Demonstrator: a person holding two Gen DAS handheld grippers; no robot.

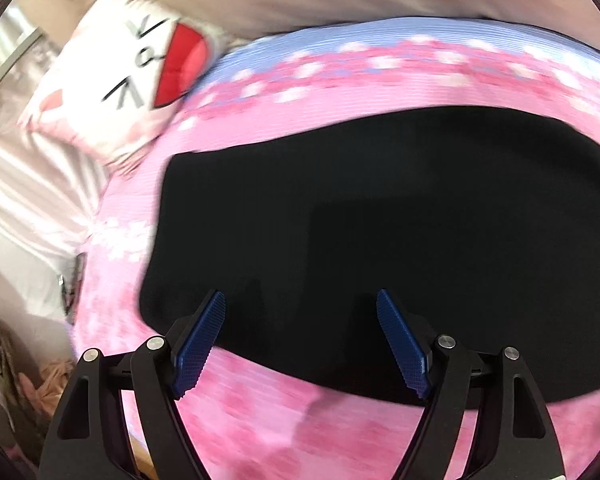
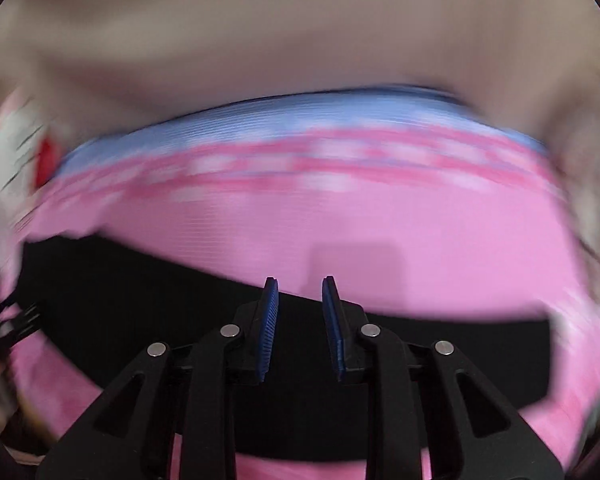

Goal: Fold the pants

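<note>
**Both tongs free above the black pants, between folds**

The left tongs (image 1: pixel 300 300) stand wide apart with nothing between their blue ribbed pads, hanging over the near edge of the black, smooth-cloth pants (image 1: pixel 380 220). The right tongs (image 2: pixel 300 284) are narrowly parted and empty, poised above the far edge of the same cloth. The pants lie flat as a broad dark slab on the pink flower-patterned bedspread with a blue border (image 1: pixel 340 80). I judge one fold made and another due: each pair must drop onto an edge and clamp. The white cat-face cushion with a red mouth (image 1: pixel 120 72) shows whisker strokes only; no readable writing anywhere.
</note>
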